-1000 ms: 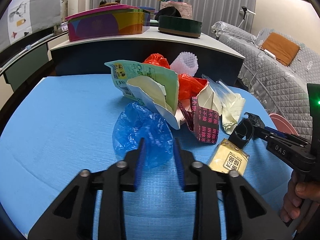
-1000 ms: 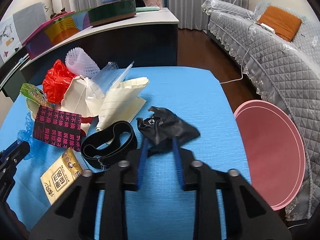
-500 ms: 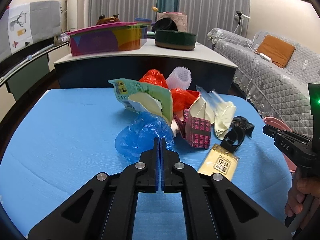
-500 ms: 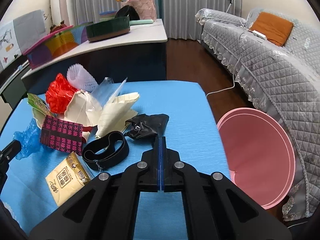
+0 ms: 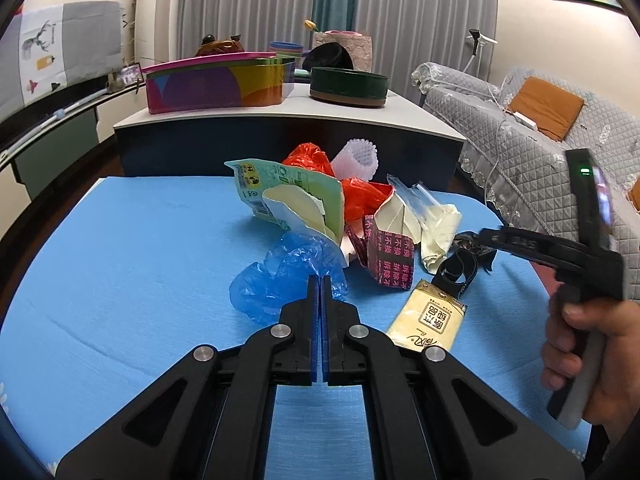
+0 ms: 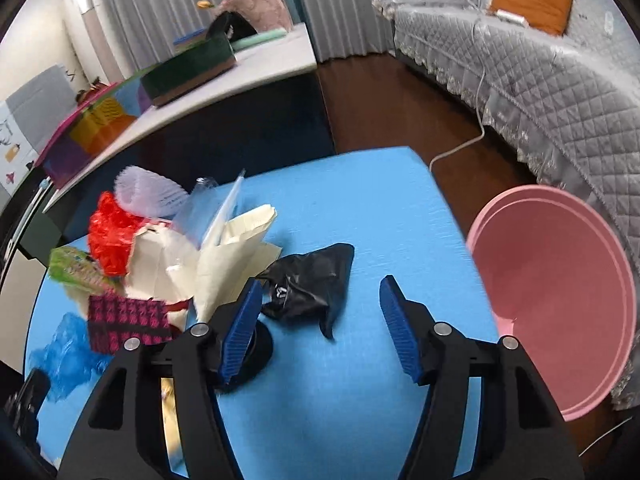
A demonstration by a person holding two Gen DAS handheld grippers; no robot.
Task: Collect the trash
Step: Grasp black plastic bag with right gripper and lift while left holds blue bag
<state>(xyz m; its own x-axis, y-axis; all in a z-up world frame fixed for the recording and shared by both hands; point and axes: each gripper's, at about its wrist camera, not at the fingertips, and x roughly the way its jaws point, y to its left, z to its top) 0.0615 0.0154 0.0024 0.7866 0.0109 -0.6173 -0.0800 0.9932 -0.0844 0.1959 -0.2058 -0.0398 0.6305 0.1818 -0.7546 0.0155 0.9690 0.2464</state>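
A heap of trash lies on the blue table (image 5: 120, 260): a blue plastic bag (image 5: 280, 276), a green wrapper (image 5: 288, 184), a red bag (image 5: 360, 192), a pink-and-black box (image 5: 390, 260), cream paper (image 5: 436, 228), a black band (image 5: 456, 272) and a yellow packet (image 5: 428, 320). My left gripper (image 5: 320, 280) is shut, its tips pinching the near edge of the blue bag. My right gripper (image 6: 320, 282) is opening, jaws wide. A crumpled black bag (image 6: 308, 280) lies just past and between its tips, untouched.
A pink basin (image 6: 560, 300) stands on the floor off the table's right edge, in front of a grey quilted sofa (image 6: 540, 80). A low cabinet (image 5: 280, 132) with a colourful tin and a green round box stands behind the table. A hand (image 5: 580, 352) holds the right gripper.
The left jaws closed on the blue bag's edge and stayed shut. The right jaws shut in front of the black bag, then opened wide, and that gripper rolled and shifted.
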